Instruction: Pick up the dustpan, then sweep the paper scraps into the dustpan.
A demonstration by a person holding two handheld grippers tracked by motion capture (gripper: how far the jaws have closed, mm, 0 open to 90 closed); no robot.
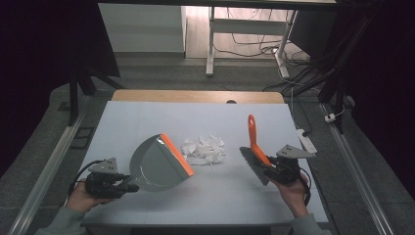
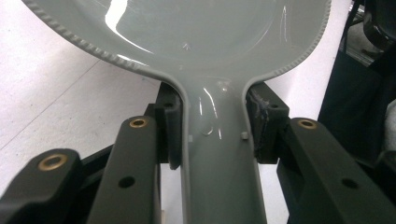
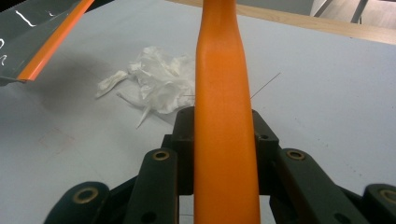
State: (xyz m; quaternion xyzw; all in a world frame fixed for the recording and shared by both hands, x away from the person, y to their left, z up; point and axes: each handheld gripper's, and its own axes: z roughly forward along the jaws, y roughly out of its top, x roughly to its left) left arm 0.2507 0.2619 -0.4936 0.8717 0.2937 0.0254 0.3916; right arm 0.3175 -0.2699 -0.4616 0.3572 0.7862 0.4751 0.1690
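A grey dustpan (image 1: 157, 164) with an orange lip (image 1: 177, 154) is held off the white table, tilted, lip toward the middle. My left gripper (image 1: 128, 184) is shut on its handle (image 2: 215, 154), black pads (image 2: 171, 126) pressing both sides. A pile of torn white paper (image 1: 204, 149) lies on the table between the two tools, also seen as paper scraps (image 3: 159, 84) in the right gripper view. My right gripper (image 1: 274, 169) is shut on the orange handle (image 3: 224, 116) of a hand brush (image 1: 254, 147), whose grey bristles (image 1: 253, 165) point toward the paper.
The white table top (image 1: 147, 122) ends in a wooden strip (image 1: 195, 96) at the far edge. A white power strip (image 1: 307, 139) lies off the table's right side. Desk legs and cables (image 1: 254, 44) stand on the floor beyond.
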